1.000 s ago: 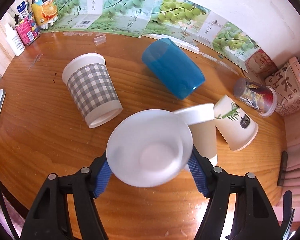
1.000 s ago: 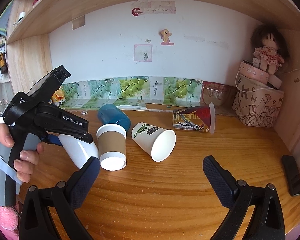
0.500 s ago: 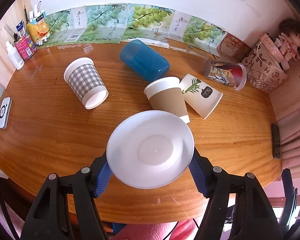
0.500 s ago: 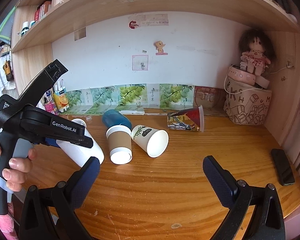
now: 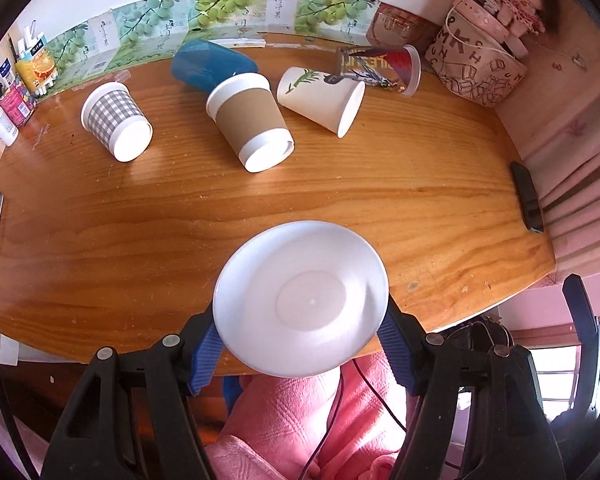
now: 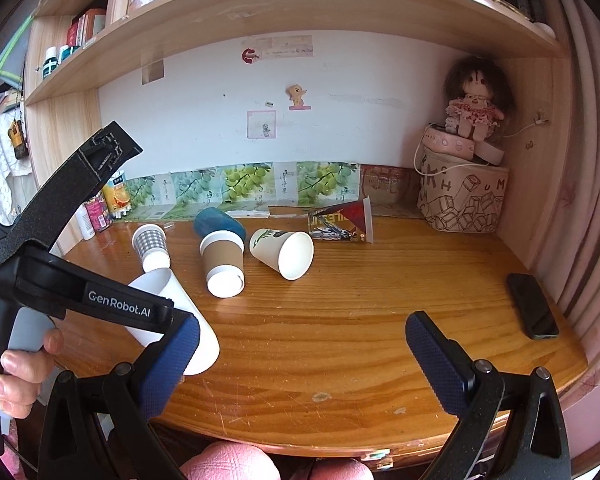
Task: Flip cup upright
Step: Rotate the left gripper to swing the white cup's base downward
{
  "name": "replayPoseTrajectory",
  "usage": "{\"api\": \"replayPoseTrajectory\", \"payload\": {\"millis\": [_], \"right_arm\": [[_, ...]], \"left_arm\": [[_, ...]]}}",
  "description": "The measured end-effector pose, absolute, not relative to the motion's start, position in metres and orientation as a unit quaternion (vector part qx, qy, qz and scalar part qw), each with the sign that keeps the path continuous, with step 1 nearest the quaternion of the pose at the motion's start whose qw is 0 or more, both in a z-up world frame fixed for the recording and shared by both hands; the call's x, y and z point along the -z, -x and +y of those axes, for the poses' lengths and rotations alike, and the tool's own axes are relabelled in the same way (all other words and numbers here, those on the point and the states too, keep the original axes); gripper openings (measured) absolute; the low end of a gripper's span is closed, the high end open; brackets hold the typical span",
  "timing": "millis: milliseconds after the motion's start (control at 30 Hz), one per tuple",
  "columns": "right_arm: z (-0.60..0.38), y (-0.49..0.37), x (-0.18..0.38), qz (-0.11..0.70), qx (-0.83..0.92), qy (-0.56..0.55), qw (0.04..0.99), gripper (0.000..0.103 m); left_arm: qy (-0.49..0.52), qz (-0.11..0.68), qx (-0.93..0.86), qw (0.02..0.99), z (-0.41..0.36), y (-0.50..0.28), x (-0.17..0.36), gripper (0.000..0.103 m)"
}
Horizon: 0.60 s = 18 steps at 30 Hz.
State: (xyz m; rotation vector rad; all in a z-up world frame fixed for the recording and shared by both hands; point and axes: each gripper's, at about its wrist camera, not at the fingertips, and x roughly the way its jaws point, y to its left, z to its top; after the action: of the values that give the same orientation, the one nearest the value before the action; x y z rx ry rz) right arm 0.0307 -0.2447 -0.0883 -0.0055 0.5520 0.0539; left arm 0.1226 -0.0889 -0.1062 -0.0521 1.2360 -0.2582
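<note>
My left gripper [image 5: 302, 344] is shut on a plain white cup [image 5: 300, 298] and holds it in the air over the table's front edge, its closed base facing the camera. In the right wrist view the white cup [image 6: 196, 340] is tilted, base pointing down and to the right, held in the left gripper [image 6: 188, 332]. My right gripper [image 6: 300, 360] is open and empty above the front of the table.
On the wooden table [image 5: 260, 208] lie a checked cup [image 5: 116, 120], a brown-sleeved cup [image 5: 248, 120], a white leaf-print cup [image 5: 320, 96], a blue cup [image 5: 208, 64] and a clear printed cup [image 5: 380, 64]. A phone [image 5: 528, 196] lies at right. A bag [image 5: 472, 64] stands back right.
My left gripper has lifted the white cup and drawn it back toward the table's front edge. The right gripper has also pulled back and stays open.
</note>
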Motion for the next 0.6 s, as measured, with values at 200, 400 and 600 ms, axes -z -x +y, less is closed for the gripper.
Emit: {"api": "replayPoseTrajectory", "payload": {"millis": [200,400,600], "right_arm": [[-0.245,-0.022,0.092,0.281,-0.025,0.015,0.959,0.103],[-0.245,-0.025,0.096,0.291,-0.022,0.027,0.956,0.103],[-0.245,-0.039,0.103,0.304,-0.026,0.031,0.952,0.103]], "left_arm": [[0.020,0.596,0.143,0.790,-0.102,-0.116,0.119,0.072],[0.013,0.606,0.149,0.781,-0.108,-0.121,0.129,0.072],[0.016,0.616,0.149,0.773,-0.106,-0.138,0.141,0.073]]}}
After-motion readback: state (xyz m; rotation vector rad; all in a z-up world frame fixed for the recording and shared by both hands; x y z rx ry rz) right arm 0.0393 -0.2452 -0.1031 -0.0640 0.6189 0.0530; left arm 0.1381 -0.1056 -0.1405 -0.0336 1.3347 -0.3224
